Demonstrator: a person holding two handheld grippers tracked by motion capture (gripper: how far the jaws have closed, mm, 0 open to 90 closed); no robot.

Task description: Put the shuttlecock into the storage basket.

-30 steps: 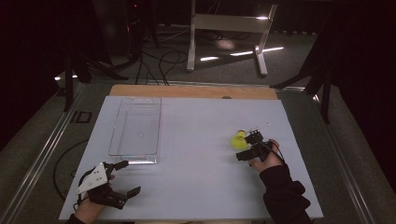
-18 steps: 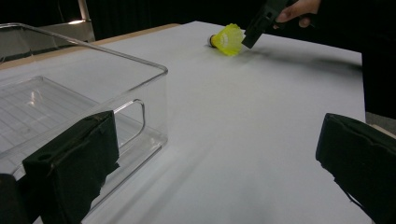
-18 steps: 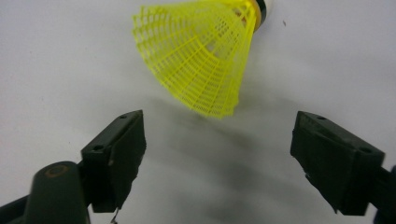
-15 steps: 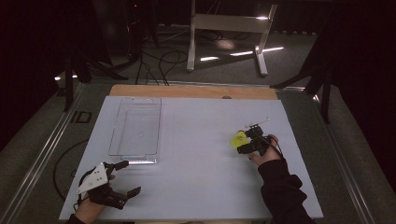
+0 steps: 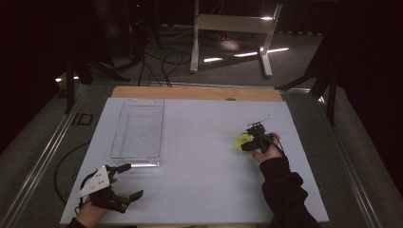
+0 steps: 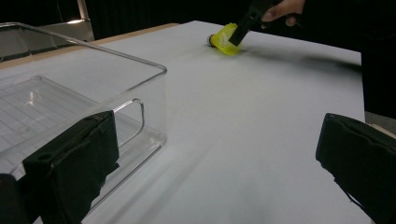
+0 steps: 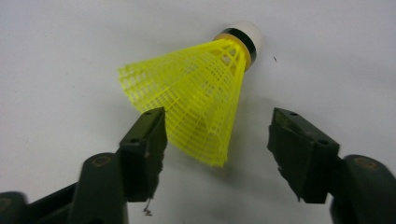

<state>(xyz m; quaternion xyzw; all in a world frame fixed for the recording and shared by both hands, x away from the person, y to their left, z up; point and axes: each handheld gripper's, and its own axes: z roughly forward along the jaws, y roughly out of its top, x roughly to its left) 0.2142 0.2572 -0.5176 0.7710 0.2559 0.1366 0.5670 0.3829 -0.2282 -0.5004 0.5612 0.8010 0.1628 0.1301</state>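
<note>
A yellow plastic shuttlecock with a white cork tip lies on its side on the white table sheet. My right gripper stands open around the shuttlecock's skirt, one jaw on each side, neither closed on it. From above, the shuttlecock lies at the right of the sheet with the right gripper against it. My left gripper rests open at the near left corner with nothing between its jaws. In the left gripper view the shuttlecock lies far off under the other hand.
A clear plastic bin stands on the left part of the sheet, just beyond my left gripper, and its near corner looms close. A wooden table edge runs along the back. Cables and a metal stand lie on the dark floor behind.
My right gripper has moved forward and left to the shuttlecock, and its open jaws now straddle the skirt. The left gripper has stayed still.
</note>
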